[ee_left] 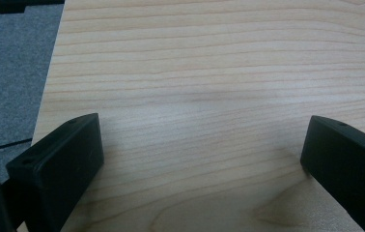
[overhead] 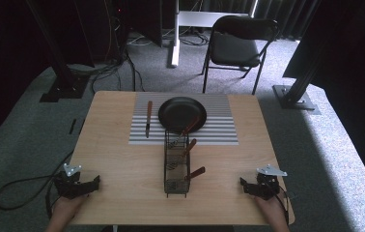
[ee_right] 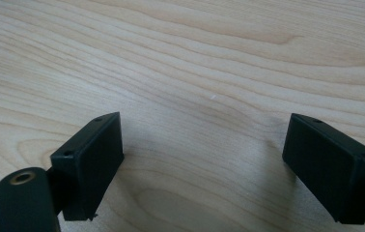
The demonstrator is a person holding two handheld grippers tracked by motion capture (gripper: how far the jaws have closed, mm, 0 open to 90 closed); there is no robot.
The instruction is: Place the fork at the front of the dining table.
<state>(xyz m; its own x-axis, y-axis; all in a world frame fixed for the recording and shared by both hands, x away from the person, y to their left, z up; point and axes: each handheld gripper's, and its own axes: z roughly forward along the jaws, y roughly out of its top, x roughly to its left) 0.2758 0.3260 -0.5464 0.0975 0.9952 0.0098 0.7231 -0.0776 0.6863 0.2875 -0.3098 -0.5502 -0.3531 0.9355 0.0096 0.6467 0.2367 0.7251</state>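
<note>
At the near corners of the wooden surface point(overhead: 122, 164) both the left gripper point(overhead: 95, 182) and right gripper point(overhead: 243, 184) rest, fingers apart and empty, while the wire caddy point(overhead: 176, 166) of wooden-handled utensils stands midway between them, long axis pointing away toward the black pan point(overhead: 182, 114).

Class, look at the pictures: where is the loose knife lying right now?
In the high view the knife lies on the left part of the striped mat, just left of the black plate.

No text, label, brand, number or sign can be read anywhere.
</note>
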